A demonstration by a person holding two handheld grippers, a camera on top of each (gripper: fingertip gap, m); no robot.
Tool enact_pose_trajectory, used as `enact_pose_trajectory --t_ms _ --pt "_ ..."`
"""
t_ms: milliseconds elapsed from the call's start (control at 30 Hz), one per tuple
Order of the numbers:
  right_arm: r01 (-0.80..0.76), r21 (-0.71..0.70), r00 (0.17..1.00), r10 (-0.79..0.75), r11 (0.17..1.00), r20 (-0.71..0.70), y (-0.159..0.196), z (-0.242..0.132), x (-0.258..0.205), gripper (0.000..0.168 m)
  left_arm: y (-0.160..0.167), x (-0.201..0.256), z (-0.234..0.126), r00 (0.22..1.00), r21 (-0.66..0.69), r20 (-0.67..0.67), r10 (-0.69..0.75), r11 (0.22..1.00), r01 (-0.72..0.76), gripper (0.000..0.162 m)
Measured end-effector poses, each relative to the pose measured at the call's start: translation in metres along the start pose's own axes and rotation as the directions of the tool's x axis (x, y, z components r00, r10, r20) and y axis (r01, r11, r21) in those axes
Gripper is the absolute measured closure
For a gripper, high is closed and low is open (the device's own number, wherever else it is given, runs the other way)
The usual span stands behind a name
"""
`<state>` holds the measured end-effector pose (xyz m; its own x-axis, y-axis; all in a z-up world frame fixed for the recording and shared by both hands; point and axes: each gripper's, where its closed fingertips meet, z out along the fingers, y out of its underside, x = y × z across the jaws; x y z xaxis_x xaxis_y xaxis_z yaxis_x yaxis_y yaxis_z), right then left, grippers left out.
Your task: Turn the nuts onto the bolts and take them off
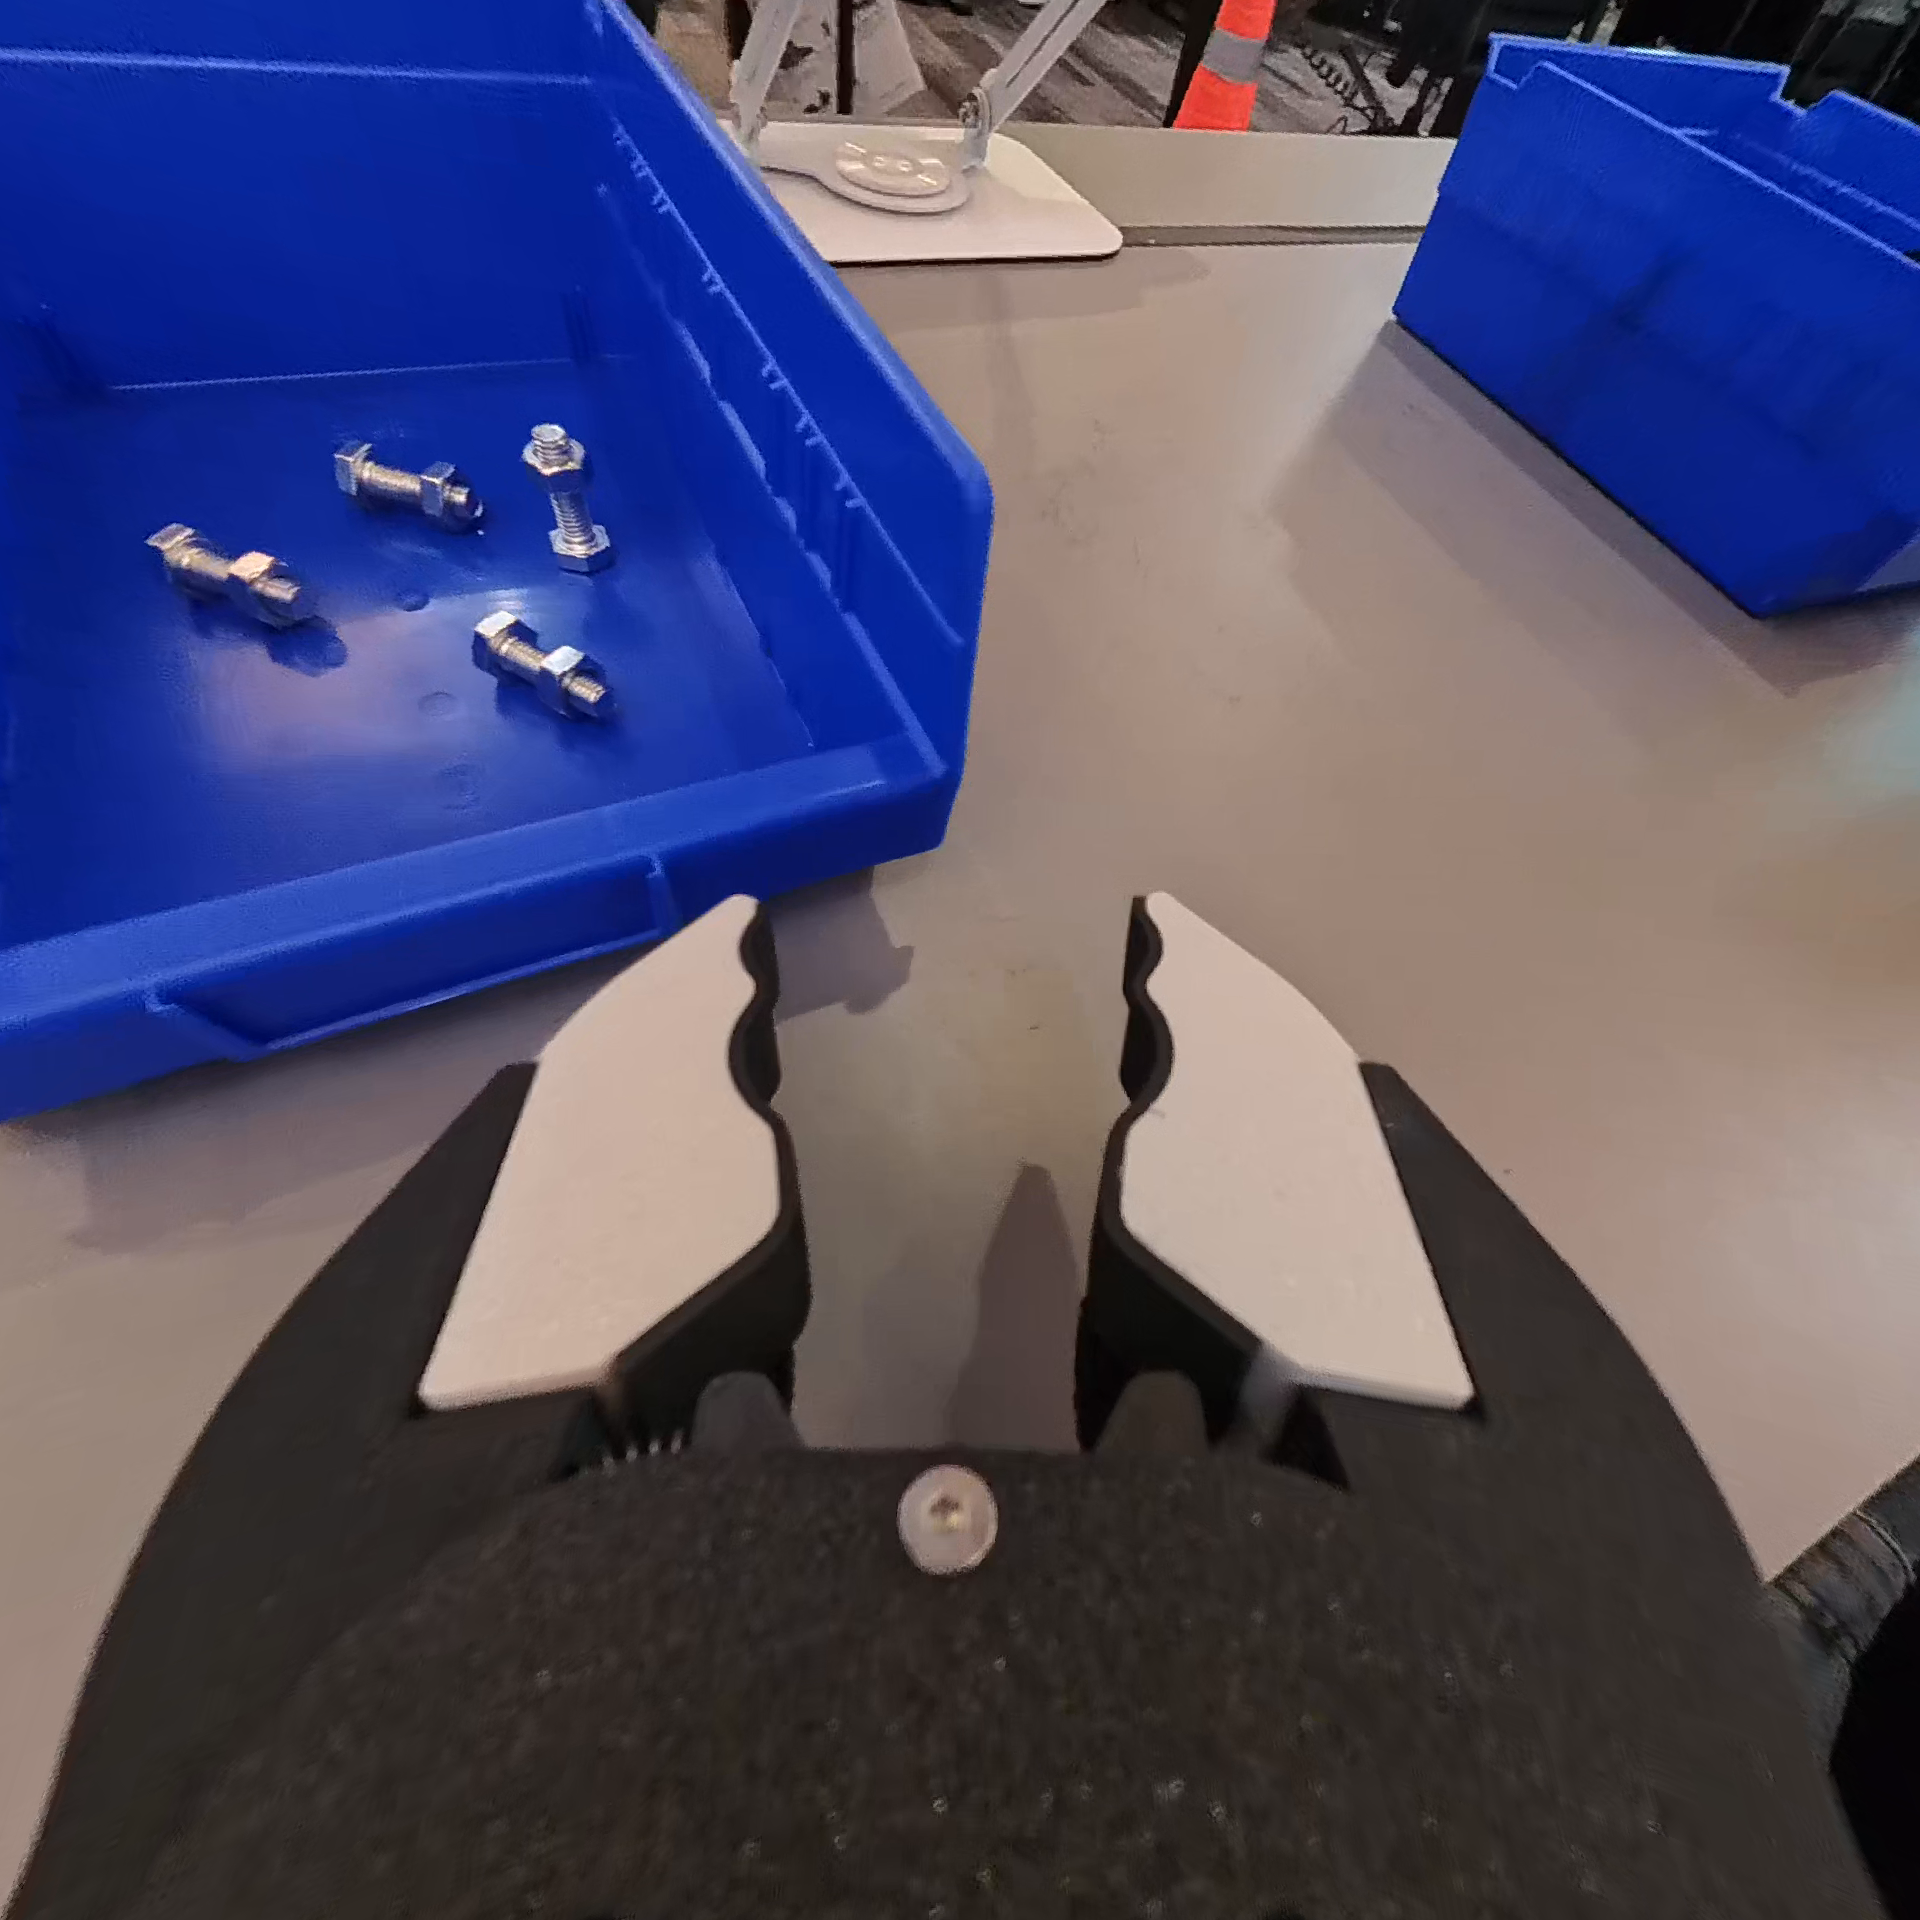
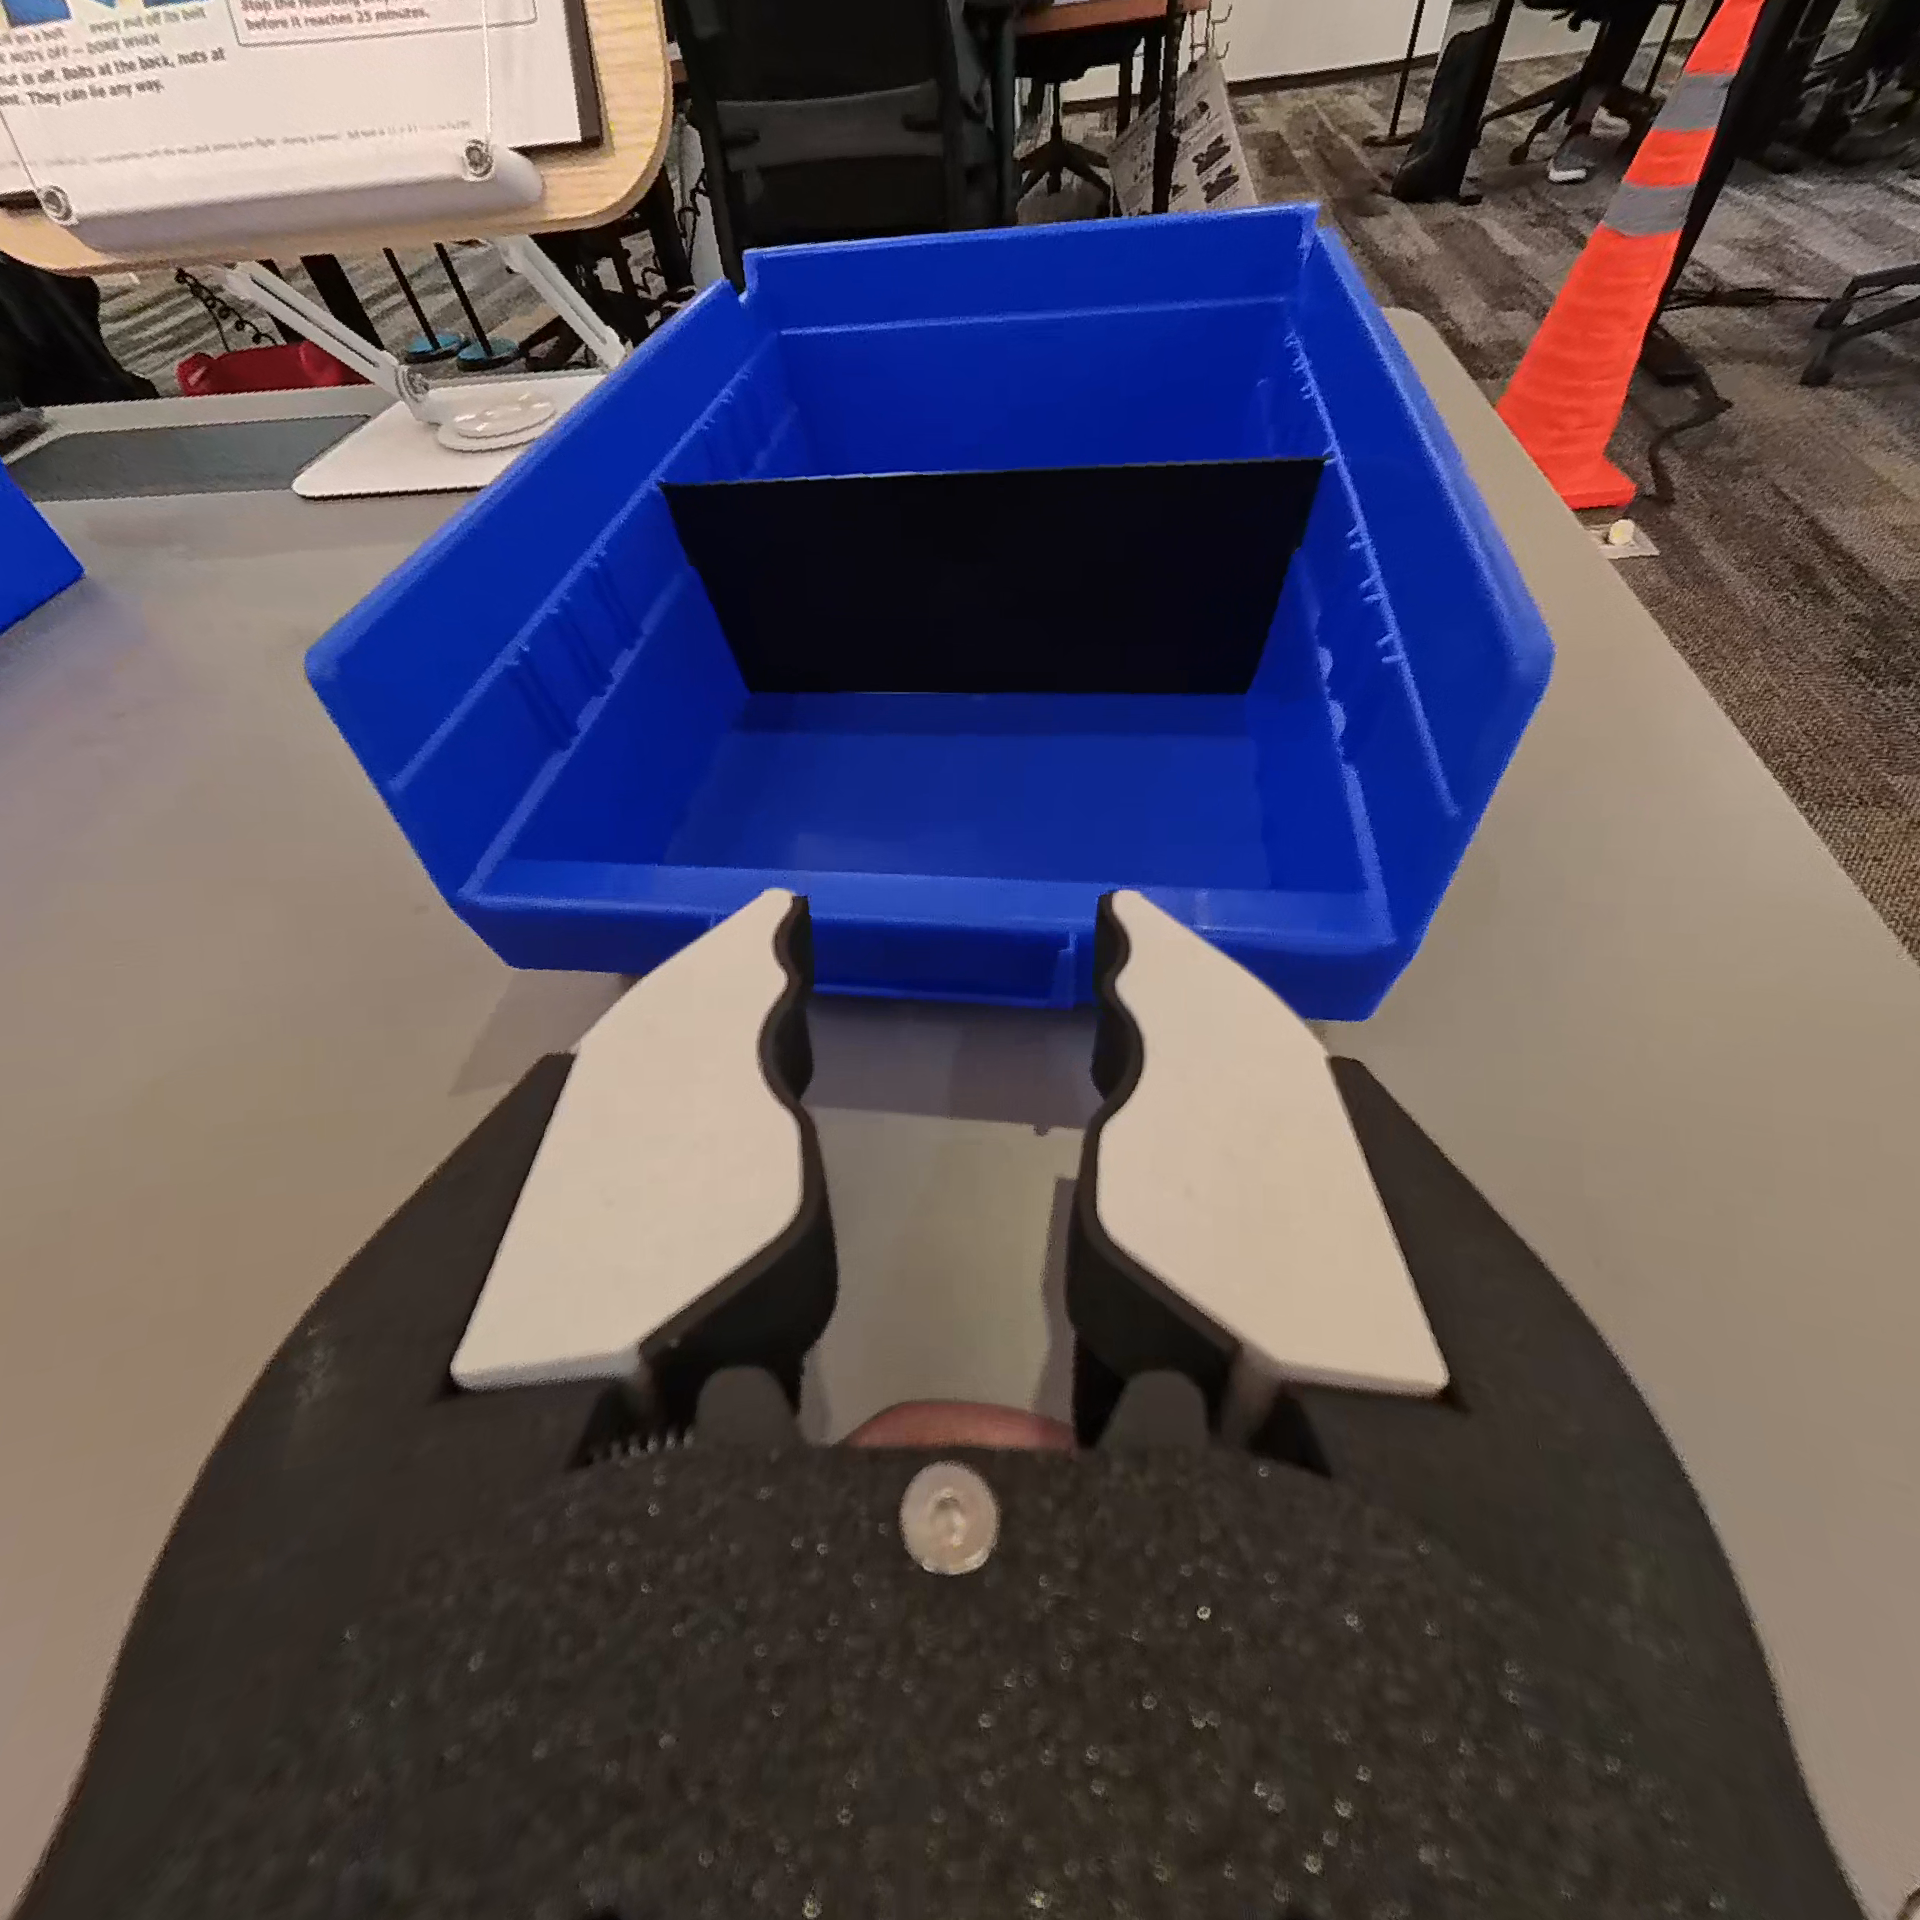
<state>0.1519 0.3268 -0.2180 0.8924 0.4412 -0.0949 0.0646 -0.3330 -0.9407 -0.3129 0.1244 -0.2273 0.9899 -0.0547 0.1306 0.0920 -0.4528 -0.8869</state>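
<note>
Several silver bolts with nuts on them lie in a blue bin (image 1: 810, 790) at the left of the left wrist view. One bolt (image 1: 561, 509) stands on its head, another bolt (image 1: 540, 665) lies nearest the bin's front wall, and others (image 1: 405, 483) lie farther left. My left gripper (image 1: 951, 914) is open and empty over the grey table, just right of the bin's front corner. My right gripper (image 2: 951, 914) is open and empty just in front of a second blue bin (image 2: 935, 914), which shows nothing inside and has a black divider (image 2: 987, 582) across it.
The second blue bin also shows at the right of the left wrist view (image 1: 1662, 343). A white stand base (image 1: 977, 197) sits at the table's far side, with a sheet holder (image 2: 301, 114) above it. An orange cone (image 2: 1621, 281) stands on the carpet beyond the grey table (image 1: 1299, 727). Left tips to right tips: about 50 cm. The bolt (image 1: 540, 665) is closer to my left gripper, around 12 cm from its tips; the right tips are 55 cm off.
</note>
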Motion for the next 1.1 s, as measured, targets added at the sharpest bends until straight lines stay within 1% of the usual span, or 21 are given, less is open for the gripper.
enact_pose_trajectory --t_ms 67,133,200,233,300,367,433,500,567,633,700,733,800,867,900,967,1033,1067,1100 --pt "0.001 -0.003 1.000 -0.001 1.000 0.001 0.001 0.000 -0.001 0.118 -0.002 0.005 0.000 0.999 -0.006 -0.032 0.014 1.000 -0.014 0.103" --pt "-0.006 -0.004 1.000 0.006 1.000 0.012 0.001 0.000 -0.004 0.119 -0.010 0.011 -0.002 0.996 -0.016 -0.081 0.032 0.999 -0.034 0.102" --pt "-0.006 -0.004 1.000 0.006 1.000 0.024 0.001 -0.001 -0.007 0.119 -0.018 0.015 -0.005 0.989 -0.082 -0.141 0.045 0.995 -0.057 0.100" --pt "-0.005 -0.001 1.000 0.005 1.000 0.028 0.001 -0.001 -0.007 0.120 -0.024 0.010 -0.007 0.987 -0.104 -0.142 0.071 0.991 -0.087 0.098" --pt "-0.011 -0.002 0.999 0.011 1.000 0.038 0.001 -0.002 -0.007 0.121 -0.035 -0.009 -0.010 0.979 -0.171 -0.116 0.168 0.968 -0.187 0.100" --pt "-0.031 -0.003 0.998 0.031 1.000 0.046 0.001 -0.002 -0.006 0.122 -0.048 -0.039 -0.009 0.961 -0.274 -0.053 0.272 0.921 -0.276 0.098" --pt "-0.053 -0.006 0.997 0.053 0.999 0.053 0.002 -0.002 -0.005 0.123 -0.065 -0.065 -0.003 0.938 -0.353 -0.029 0.346 0.874 -0.333 0.099" --pt "-0.067 -0.008 0.996 0.067 0.998 0.057 0.002 -0.002 -0.004 0.124 -0.082 -0.091 0.010 0.924 -0.422 -0.014 0.383 0.835 -0.353 0.102" --pt "-0.068 -0.010 0.996 0.068 0.998 0.061 0.002 -0.002 -0.004 0.124 -0.088 -0.108 0.029 0.919 -0.503 -0.067 0.389 0.782 -0.368 0.101" --pt "-0.061 -0.009 0.996 0.062 0.998 0.066 0.001 -0.002 -0.006 0.124 -0.082 -0.127 0.046 0.902 -0.616 -0.137 0.410 0.678 -0.401 0.096" --pt "-0.049 -0.009 0.997 0.050 0.999 0.067 0.001 -0.002 -0.007 0.125 -0.071 -0.153 0.059 0.873 -0.721 -0.174 0.455 0.545 -0.428 0.094" --pt "-0.043 -0.010 0.997 0.043 0.999 0.066 0.002 -0.003 -0.008 0.125 -0.065 -0.165 0.066 0.870 -0.762 -0.181 0.460 0.493 -0.419 0.093" --pt "-0.034 -0.009 0.997 0.035 0.999 0.064 0.002 -0.004 -0.008 0.125 -0.051 -0.182 0.078 0.889 -0.828 -0.171 0.425 0.427 -0.363 0.092" --pt "-0.032 -0.008 0.998 0.032 0.999 0.063 0.002 -0.005 -0.007 0.125 -0.042 -0.194 0.088 0.902 -0.869 -0.144 0.407 0.384 -0.313 0.092" --pt "-0.032 -0.009 0.998 0.033 0.999 0.062 0.002 -0.005 -0.006 0.125 -0.039 -0.196 0.092 0.909 -0.877 -0.140 0.393 0.377 -0.298 0.097" --pt "-0.038 -0.007 0.997 0.038 0.999 0.061 0.002 -0.006 -0.004 0.125 -0.037 -0.198 0.100 0.921 -0.887 -0.116 0.372 0.379 -0.265 0.096" --pt "-0.044 -0.008 0.997 0.045 0.999 0.061 0.002 -0.006 -0.002 0.125 -0.031 -0.200 0.104 0.924 -0.906 -0.112 0.367 0.344 -0.247 0.098" --pt "-0.047 -0.009 0.997 0.048 0.999 0.063 0.002 -0.005 -0.001 0.125 -0.026 -0.200 0.105 0.926 -0.914 -0.116 0.359 0.326 -0.241 0.096" --pt "-0.051 -0.013 0.996 0.051 0.999 0.067 0.003 -0.004 -0.001 0.125 -0.024 -0.198 0.107 0.933 -0.917 -0.126 0.338 0.319 -0.239 0.102"
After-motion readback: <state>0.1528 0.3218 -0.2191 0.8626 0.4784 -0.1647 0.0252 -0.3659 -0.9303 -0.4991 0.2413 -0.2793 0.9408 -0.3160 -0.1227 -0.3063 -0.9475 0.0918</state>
